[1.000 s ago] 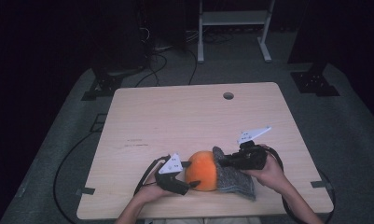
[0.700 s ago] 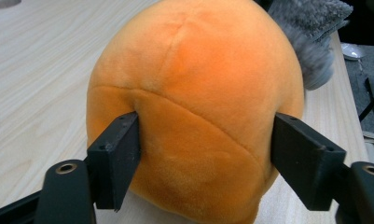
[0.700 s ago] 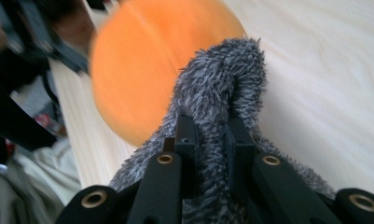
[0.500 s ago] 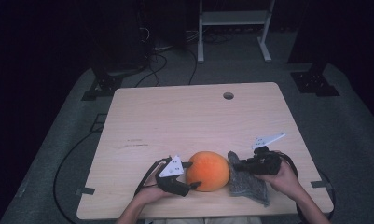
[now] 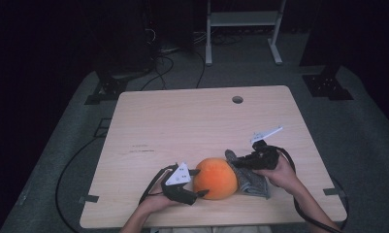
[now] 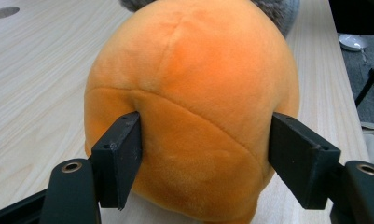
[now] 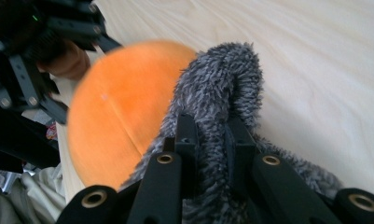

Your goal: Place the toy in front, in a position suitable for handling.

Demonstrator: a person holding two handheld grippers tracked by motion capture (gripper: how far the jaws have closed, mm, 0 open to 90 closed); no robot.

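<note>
Near the front edge of the light wooden table (image 5: 182,121), toward the middle: a round orange plush ball (image 5: 215,178), resting on the tabletop, with a shaggy grey cloth (image 5: 252,180) touching its right side and spreading flat toward the table's front right. To the left of the ball: the left gripper (image 5: 200,183), held low by the person's left hand (image 5: 155,200), its two black jaws reaching around the near-left flank of the plush, one at each side. Seen along those jaws in the left gripper view: both pads pressed into the orange pile, denting the seam line, jaws having just been drawing inward with the ball (image 6: 189,102) between them. To the right: the right gripper (image 5: 233,162), held by the right hand (image 5: 282,175), jaws brought tightly together on a raised fold of the grey cloth (image 7: 222,93), that fold pulled up off the table and standing just against the ball (image 7: 124,112). Farther back on the table: a small round hole (image 5: 237,99) near the far edge. Trailing off the front of the table: black cables from both grippers.
</note>
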